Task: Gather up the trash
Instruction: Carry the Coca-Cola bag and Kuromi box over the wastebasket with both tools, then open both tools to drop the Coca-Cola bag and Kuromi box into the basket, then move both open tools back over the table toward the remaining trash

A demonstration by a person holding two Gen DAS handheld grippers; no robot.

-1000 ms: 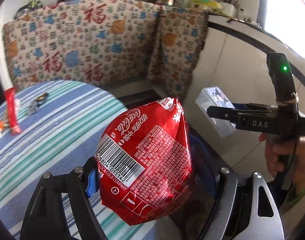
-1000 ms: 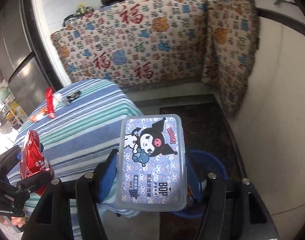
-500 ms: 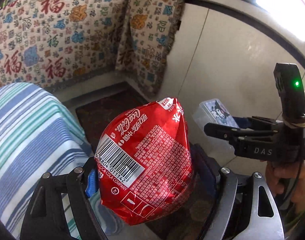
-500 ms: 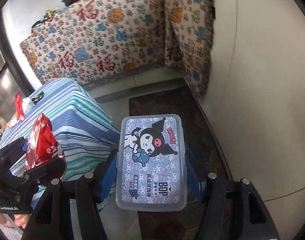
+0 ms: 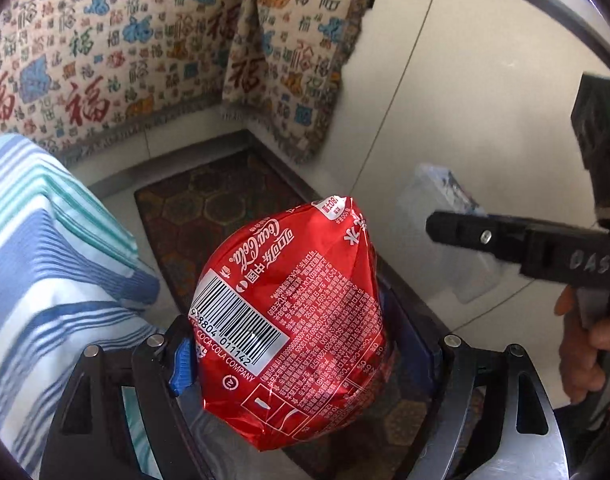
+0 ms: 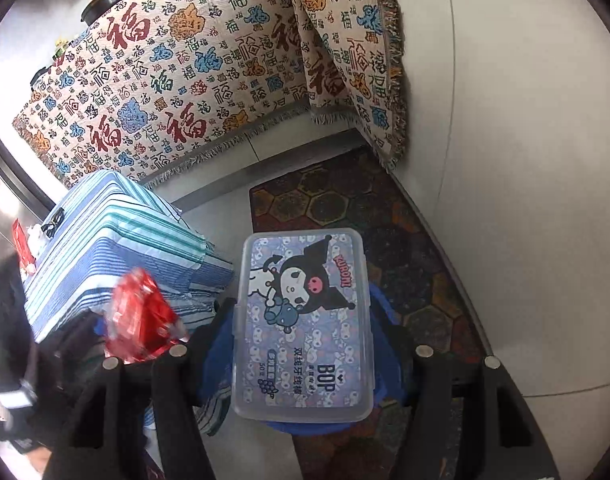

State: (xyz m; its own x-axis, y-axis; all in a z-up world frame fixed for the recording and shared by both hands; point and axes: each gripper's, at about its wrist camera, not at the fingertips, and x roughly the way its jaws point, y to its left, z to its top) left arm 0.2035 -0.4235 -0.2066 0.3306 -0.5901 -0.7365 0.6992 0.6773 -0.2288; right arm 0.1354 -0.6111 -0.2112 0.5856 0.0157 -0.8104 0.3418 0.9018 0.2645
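Striped table (image 6: pixel 117 232), beyond my reach, with small litter left on its far end; blue bin (image 6: pixel 381 312) beneath my tongs. My right gripper (image 6: pixel 301 344) clamps the clear floss box (image 6: pixel 305 320); my left gripper (image 5: pixel 301 356) clamps the red Coca-Cola wrapper (image 5: pixel 293 312). Both picked, neither dropped yet.

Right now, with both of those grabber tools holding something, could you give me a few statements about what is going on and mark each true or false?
1. The left gripper is shut on a red Coca-Cola wrapper. True.
2. The right gripper is empty. False: it is clamped on a clear plastic Kuromi box.
3. A patterned floor mat lies below both grippers. True.
4. The table's cloth is plain red. False: the striped tablecloth is blue, teal and white.
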